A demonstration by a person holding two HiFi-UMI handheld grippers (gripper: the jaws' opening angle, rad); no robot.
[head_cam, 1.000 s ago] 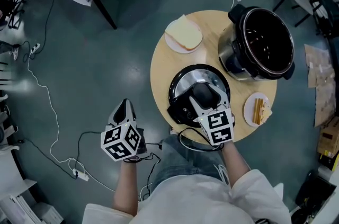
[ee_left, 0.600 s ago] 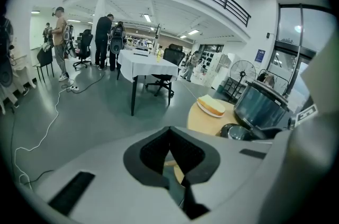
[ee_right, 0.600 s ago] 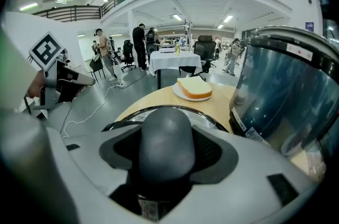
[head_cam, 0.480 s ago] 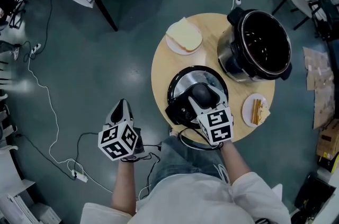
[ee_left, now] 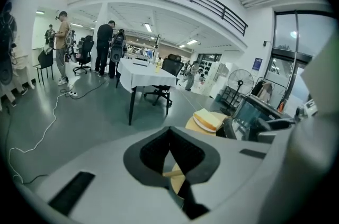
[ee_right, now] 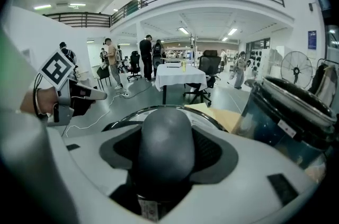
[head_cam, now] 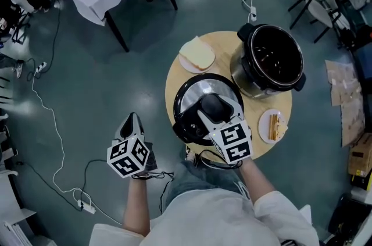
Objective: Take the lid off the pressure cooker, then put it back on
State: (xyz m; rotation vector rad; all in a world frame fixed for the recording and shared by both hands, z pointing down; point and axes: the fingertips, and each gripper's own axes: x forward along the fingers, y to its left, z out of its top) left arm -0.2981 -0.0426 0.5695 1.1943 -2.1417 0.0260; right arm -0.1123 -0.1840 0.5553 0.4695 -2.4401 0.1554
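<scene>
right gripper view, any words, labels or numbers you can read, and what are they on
No text here can be read.
White sticker on the cooker: too small to read.
Tag below the lid handle: print blurred.
Blue wall sign: too small to read.
Marker cube: a black and white square pattern, no words.

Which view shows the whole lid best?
The head view: the whole lid shows from above, with the right gripper gripping it. The right gripper view shows only the handle between the jaws and an arc of the rim. The left gripper view shows nothing surely the lid.
</scene>
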